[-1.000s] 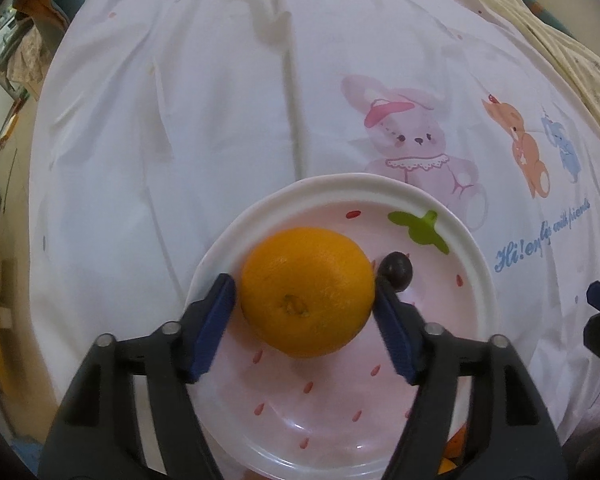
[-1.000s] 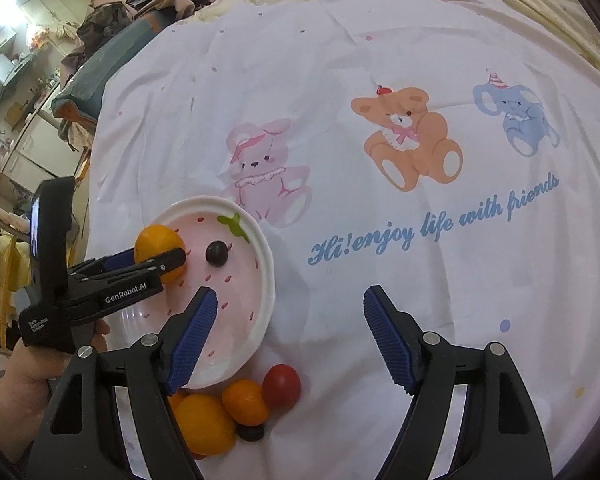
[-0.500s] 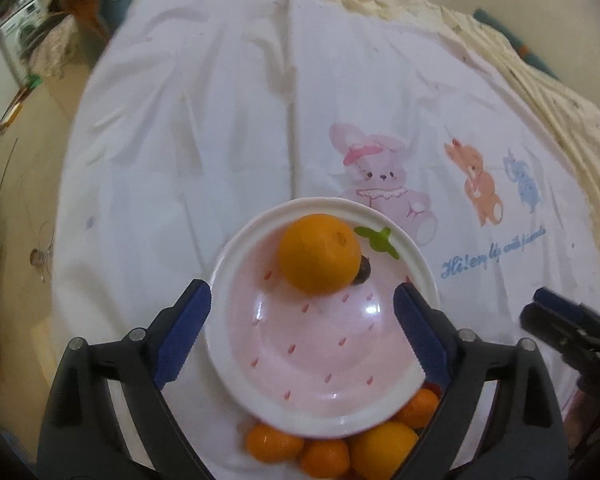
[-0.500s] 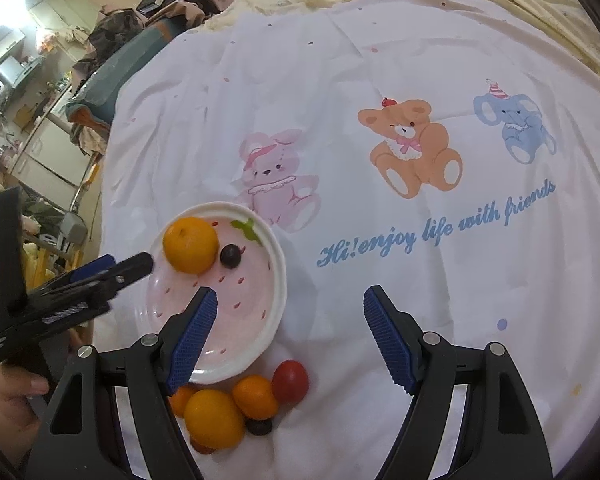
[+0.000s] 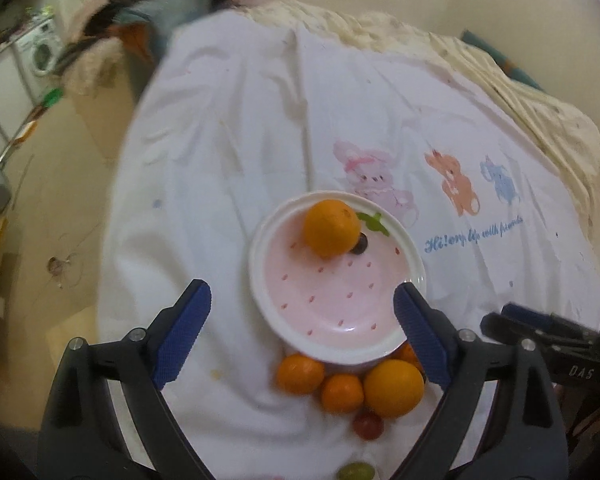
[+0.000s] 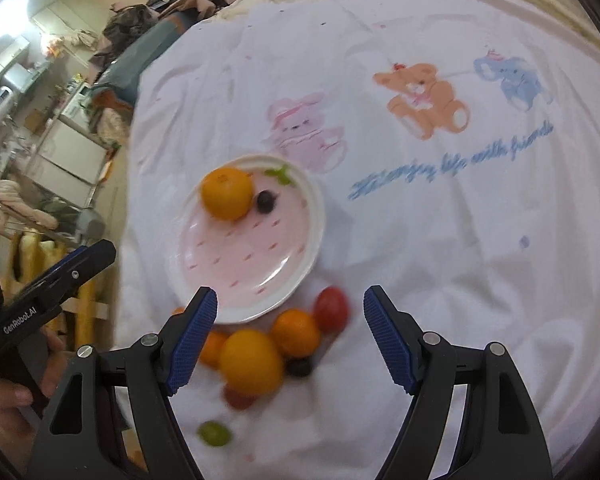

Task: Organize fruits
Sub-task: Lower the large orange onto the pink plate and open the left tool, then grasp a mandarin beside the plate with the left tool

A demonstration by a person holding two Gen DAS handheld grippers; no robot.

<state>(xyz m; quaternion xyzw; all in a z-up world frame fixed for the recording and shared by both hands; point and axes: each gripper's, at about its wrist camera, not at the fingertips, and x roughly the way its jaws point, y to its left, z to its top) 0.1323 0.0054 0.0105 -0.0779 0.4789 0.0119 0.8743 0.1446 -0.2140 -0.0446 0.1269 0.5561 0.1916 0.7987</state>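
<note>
A pink strawberry-print plate (image 5: 380, 344) (image 6: 300, 268) lies on the white cartoon sheet. On its far side sit an orange (image 5: 331, 227) (image 6: 227, 193) and a dark grape (image 5: 359, 245) (image 6: 265, 201). In front of the plate lies a loose pile: a large orange (image 5: 394, 388) (image 6: 251, 362), smaller oranges (image 5: 300, 373) (image 6: 295, 332), a red tomato (image 6: 331, 309), a dark grape (image 6: 299, 367) and a green grape (image 5: 355, 471) (image 6: 214, 433). My left gripper (image 5: 302, 336) is open and empty, near the plate's front. My right gripper (image 6: 290, 336) is open and empty above the pile.
The sheet (image 6: 440, 208) carries printed bunny, bear and elephant figures and blue lettering. A yellowish blanket (image 5: 500, 72) lies beyond it. The bed's left edge drops to the floor (image 5: 60, 208), with cluttered shelves and clothes farther left.
My left gripper let go of the orange on the plate, opened and pulled back and up. My right gripper moved down toward the pile of fruit in front of the plate.
</note>
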